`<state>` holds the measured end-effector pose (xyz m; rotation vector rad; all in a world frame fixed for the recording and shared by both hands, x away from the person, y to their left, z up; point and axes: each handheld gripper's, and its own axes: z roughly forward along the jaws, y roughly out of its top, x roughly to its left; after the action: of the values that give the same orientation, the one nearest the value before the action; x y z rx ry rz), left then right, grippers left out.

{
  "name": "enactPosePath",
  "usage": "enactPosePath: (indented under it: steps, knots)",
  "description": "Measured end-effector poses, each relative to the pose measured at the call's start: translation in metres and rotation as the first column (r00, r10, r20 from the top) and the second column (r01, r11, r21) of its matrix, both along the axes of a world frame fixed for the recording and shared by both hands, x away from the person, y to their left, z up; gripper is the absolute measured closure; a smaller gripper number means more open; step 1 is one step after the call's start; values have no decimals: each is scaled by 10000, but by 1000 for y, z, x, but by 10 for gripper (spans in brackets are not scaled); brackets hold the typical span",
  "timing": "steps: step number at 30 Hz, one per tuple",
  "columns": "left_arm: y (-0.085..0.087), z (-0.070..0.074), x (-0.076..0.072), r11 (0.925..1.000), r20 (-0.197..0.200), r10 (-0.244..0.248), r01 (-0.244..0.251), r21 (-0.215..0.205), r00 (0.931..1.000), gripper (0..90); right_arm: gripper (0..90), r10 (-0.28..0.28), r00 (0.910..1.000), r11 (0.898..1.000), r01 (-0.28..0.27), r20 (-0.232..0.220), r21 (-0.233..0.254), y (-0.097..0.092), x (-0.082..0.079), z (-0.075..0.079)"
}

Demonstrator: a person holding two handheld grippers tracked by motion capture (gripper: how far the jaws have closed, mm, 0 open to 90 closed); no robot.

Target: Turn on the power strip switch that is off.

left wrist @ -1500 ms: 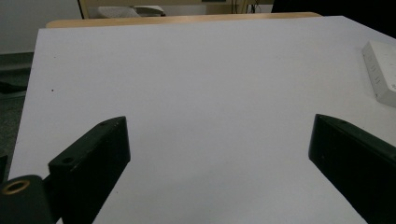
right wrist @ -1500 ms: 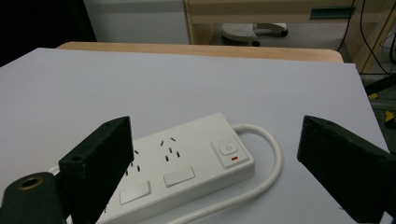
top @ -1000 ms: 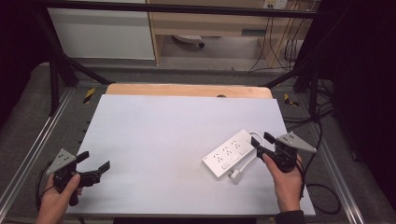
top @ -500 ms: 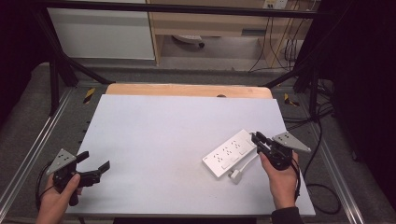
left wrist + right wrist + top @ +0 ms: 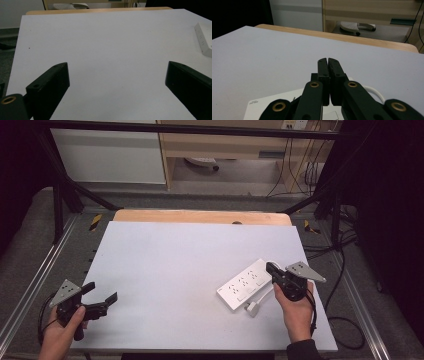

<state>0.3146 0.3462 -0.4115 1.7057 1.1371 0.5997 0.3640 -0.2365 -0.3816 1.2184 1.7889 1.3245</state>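
Observation:
A white power strip [image 5: 246, 282] lies at an angle on the right half of the white table [image 5: 190, 265], with its white cable [image 5: 264, 296] and plug [image 5: 252, 308] curled near its front side. My right gripper [image 5: 272, 268] hovers over the strip's right end, and its jaws are pressed together with nothing between them. From the right gripper view, the shut gripper [image 5: 328, 60] points across the table, with the strip [image 5: 274, 105] below it and the cable [image 5: 374, 91] beside it. My left gripper [image 5: 101, 292] is open at the front left corner. The left gripper view shows the gripper [image 5: 117, 65] spread wide and the strip [image 5: 203, 41] at its right edge.
A wooden board edge [image 5: 200, 216] runs along the table's far side. Metal frame rails [image 5: 30, 285] flank the table. Black cables [image 5: 345, 270] hang off the right side. Shelving [image 5: 225, 145] stands beyond.
My right gripper has moved a little left, over the power strip's right end. The left gripper has stayed in place, open.

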Motion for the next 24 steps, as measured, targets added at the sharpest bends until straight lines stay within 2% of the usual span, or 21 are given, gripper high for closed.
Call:
enactPosePath:
  steps: [10, 24]
  knots:
    - [0, 0, 0, 10000, 2, 3, -3, 10, 10000, 56, 900, 309, 9995, 9988, -310, -23, -377, 9, 2, -6]
    - [0, 0, 0, 10000, 8, 5, -5, 11, 10000, 56, 900, 474, 9984, 9978, -487, -298, -454, 14, 5, -14]
